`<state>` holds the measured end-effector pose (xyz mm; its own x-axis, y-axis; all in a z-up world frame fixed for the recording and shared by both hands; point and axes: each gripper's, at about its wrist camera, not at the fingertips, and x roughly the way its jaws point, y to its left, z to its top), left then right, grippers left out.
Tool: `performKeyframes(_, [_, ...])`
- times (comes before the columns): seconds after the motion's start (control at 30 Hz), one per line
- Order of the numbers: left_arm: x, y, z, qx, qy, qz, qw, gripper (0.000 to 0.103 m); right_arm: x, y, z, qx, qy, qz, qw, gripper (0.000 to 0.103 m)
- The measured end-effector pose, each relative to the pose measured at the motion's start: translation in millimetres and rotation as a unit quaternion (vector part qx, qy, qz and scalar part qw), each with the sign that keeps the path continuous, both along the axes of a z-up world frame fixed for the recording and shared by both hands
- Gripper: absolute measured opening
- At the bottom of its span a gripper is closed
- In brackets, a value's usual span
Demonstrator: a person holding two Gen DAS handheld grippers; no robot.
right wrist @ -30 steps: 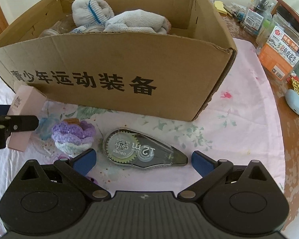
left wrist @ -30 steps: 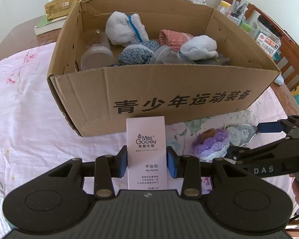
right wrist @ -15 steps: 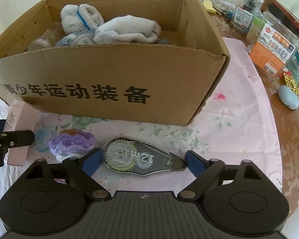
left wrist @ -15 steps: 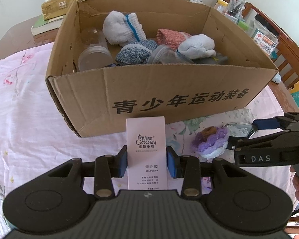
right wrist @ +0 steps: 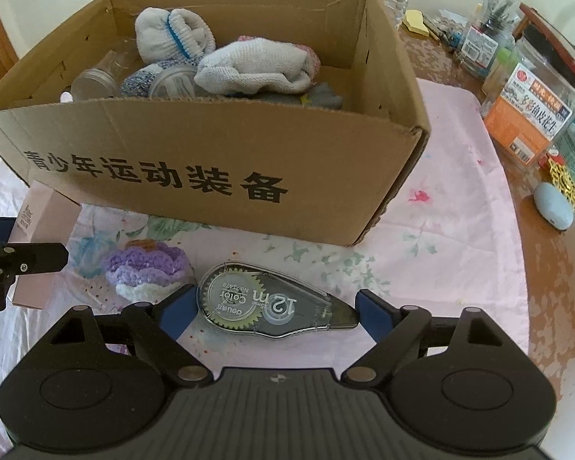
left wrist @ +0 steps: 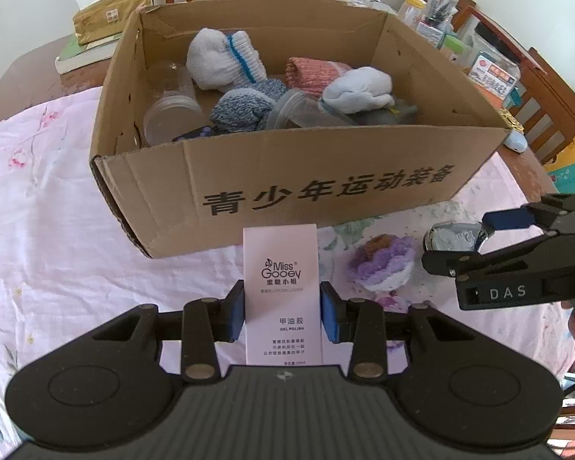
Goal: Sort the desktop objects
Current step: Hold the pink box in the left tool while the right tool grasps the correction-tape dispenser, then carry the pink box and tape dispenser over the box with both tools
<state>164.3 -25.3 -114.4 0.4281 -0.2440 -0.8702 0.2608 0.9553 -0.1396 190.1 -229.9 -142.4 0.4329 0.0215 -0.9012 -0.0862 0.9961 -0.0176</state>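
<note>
**Right wrist view: claw narrowed onto tape dispenser**

Since a second ago, the right claw (right wrist: pixel 274 308) has been narrowed from wide open, and both blue pads are now seen touching the ends of the one correction tape dispenser (right wrist: pixel 272 303), which lies flat on the pink cloth of the counter (right wrist: pixel 460 253). The left claw (left wrist: pixel 283 316) is unchanged, clamped on one upright pink gel polish box (left wrist: pixel 281 291) just in front of the single cardboard box (left wrist: pixel 326 188). One purple crocheted piece (right wrist: pixel 145 272) is seen between the two claws. About five rolled socks (left wrist: pixel 226 59) and two clear jars (left wrist: pixel 170 117) are counted inside the box.
</note>
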Motion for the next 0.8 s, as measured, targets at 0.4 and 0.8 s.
performKeyframes(0.4, [-17,-16,28,0.004,-0.001,-0.045,0.9990,0.038,-5,-2,38,0.001,-0.018,0.044,0.999,0.092])
performKeyframes(0.8, [-20,-18,61,0.004,-0.027,-0.070,0.9971,0.038,-5,2,75,0.006,-0.048,0.093,0.994,0.092])
